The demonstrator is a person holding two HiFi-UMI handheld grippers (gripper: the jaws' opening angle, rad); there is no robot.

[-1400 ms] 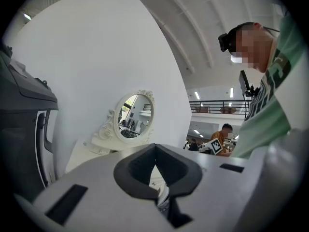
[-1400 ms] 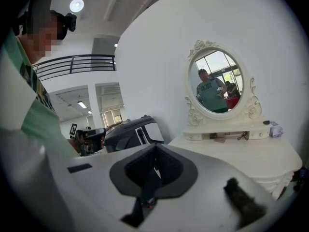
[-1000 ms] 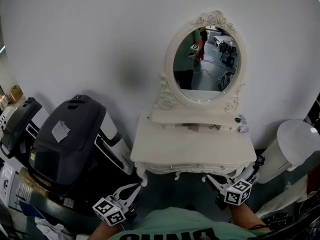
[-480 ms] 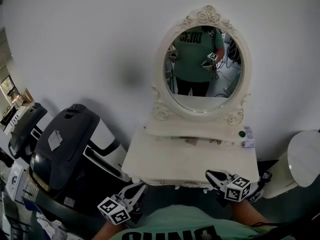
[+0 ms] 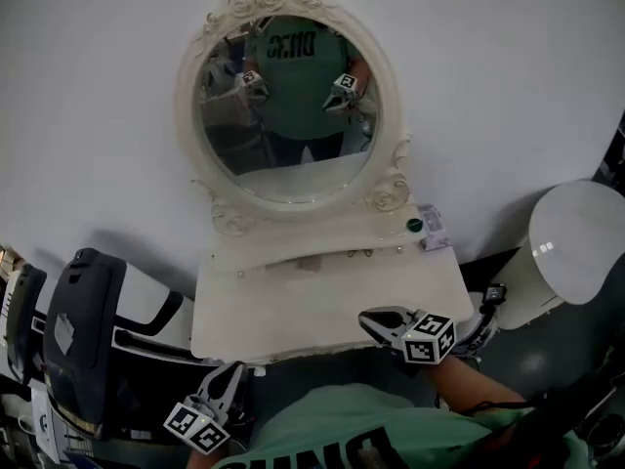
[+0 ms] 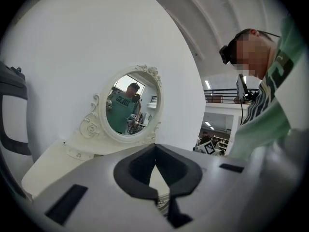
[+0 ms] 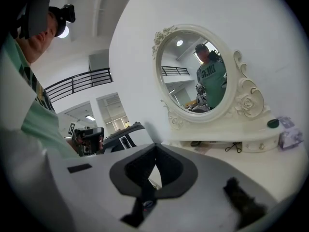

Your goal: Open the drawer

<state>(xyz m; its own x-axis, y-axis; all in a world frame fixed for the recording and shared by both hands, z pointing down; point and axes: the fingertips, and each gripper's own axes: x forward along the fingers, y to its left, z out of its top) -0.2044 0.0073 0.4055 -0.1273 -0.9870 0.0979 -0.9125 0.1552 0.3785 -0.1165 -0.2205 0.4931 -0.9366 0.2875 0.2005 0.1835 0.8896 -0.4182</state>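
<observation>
A white dressing table with an oval mirror stands against the wall. A low shelf under the mirror carries small knobs. The table's front face lies hidden below the top's front edge in the head view. My left gripper is shut and empty, just off the table's front left corner. My right gripper is shut and empty over the front right of the top. The left gripper view looks along shut jaws at the mirror. In the right gripper view the shut jaws point along the tabletop.
A small green object and a pale packet sit on the shelf's right end. A white round bin stands right of the table. A black and white machine stands at the left. The person's green shirt fills the bottom.
The table has come closer and slid left in the head view. Both grippers moved forward to its front edge, the right one now over the top.
</observation>
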